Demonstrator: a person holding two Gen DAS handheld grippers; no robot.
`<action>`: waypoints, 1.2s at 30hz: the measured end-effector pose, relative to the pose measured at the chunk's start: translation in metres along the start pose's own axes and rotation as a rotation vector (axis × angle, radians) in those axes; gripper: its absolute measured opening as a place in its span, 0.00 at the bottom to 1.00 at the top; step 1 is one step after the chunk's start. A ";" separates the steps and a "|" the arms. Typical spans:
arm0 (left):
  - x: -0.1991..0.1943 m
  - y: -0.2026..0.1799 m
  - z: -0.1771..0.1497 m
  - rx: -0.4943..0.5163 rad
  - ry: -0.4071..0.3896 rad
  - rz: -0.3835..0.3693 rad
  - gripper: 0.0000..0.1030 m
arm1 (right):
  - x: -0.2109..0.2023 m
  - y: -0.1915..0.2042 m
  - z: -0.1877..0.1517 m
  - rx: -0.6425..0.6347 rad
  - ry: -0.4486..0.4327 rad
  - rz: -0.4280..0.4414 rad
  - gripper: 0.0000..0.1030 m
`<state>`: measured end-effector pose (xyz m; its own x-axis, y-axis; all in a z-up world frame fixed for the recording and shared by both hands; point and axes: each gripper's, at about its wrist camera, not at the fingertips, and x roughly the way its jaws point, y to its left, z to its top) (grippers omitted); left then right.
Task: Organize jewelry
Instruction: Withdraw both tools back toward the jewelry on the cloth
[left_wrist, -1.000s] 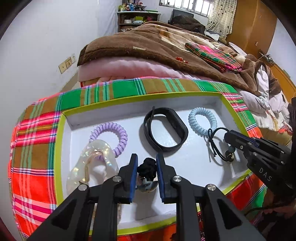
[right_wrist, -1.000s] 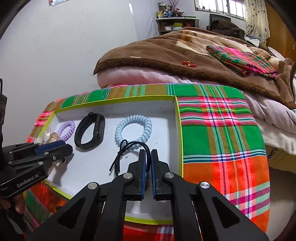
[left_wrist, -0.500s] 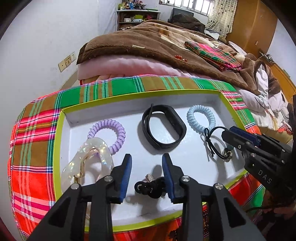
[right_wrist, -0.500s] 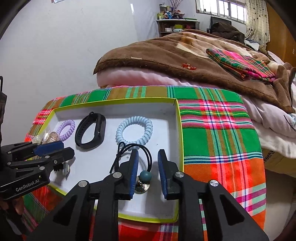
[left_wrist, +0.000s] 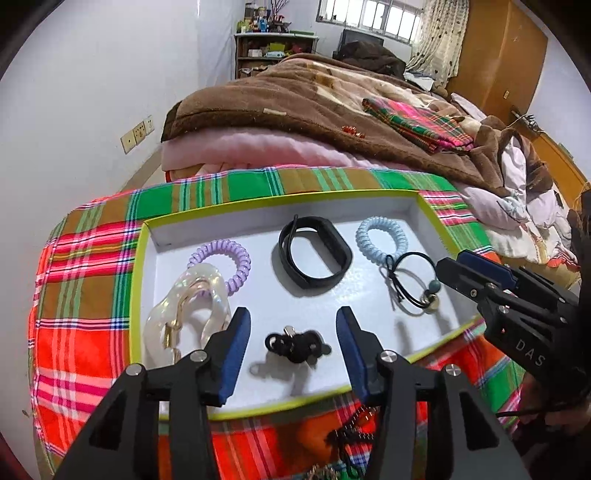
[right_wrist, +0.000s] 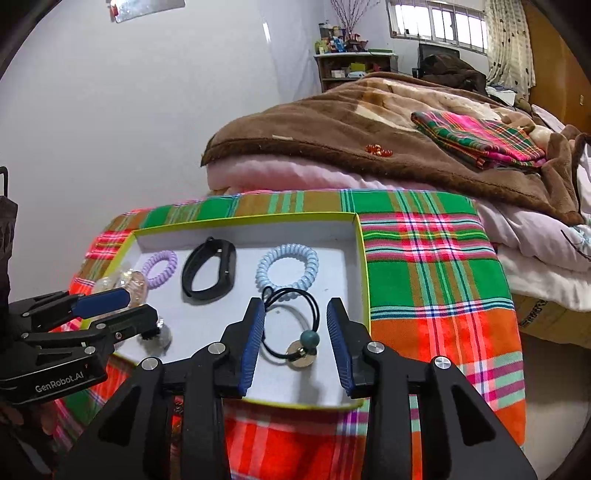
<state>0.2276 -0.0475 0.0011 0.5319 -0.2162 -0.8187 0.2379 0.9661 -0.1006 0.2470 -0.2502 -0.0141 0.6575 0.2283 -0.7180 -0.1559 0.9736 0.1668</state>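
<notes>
A white tray with a yellow-green rim (left_wrist: 137, 266) (right_wrist: 364, 266) lies on a plaid cloth. In it are a lilac coil hair tie (left_wrist: 221, 263) (right_wrist: 160, 266), a black band (left_wrist: 314, 255) (right_wrist: 209, 270), a pale blue coil tie (left_wrist: 382, 240) (right_wrist: 289, 266), a clear iridescent clip (left_wrist: 184, 314), a small black piece (left_wrist: 297, 344) and a black elastic with a teal bead (left_wrist: 417, 284) (right_wrist: 291, 325). My left gripper (left_wrist: 293, 350) is open, just above the black piece. My right gripper (right_wrist: 295, 338) is open around the beaded elastic.
The plaid cloth (right_wrist: 436, 266) covers the surface under the tray. A bed with a brown blanket (left_wrist: 314, 107) and a folded plaid cloth (left_wrist: 417, 123) lies behind. A white wall is at the left. Dark beaded items (left_wrist: 351, 435) lie below the tray's near rim.
Both grippers have opened and drawn back. The left one let the black piece down onto the tray; the right one let go of the beaded elastic.
</notes>
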 end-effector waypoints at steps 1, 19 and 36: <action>-0.004 -0.001 -0.002 0.001 -0.005 -0.001 0.51 | -0.003 0.001 -0.001 0.000 -0.006 0.006 0.35; -0.065 0.014 -0.058 -0.063 -0.094 -0.046 0.54 | -0.053 0.032 -0.046 -0.084 -0.069 0.102 0.35; -0.072 0.041 -0.111 -0.158 -0.074 -0.098 0.56 | -0.020 0.044 -0.076 -0.128 0.038 0.145 0.35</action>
<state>0.1088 0.0237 -0.0073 0.5722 -0.3148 -0.7573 0.1641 0.9487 -0.2703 0.1710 -0.2121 -0.0436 0.5937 0.3632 -0.7181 -0.3405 0.9219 0.1847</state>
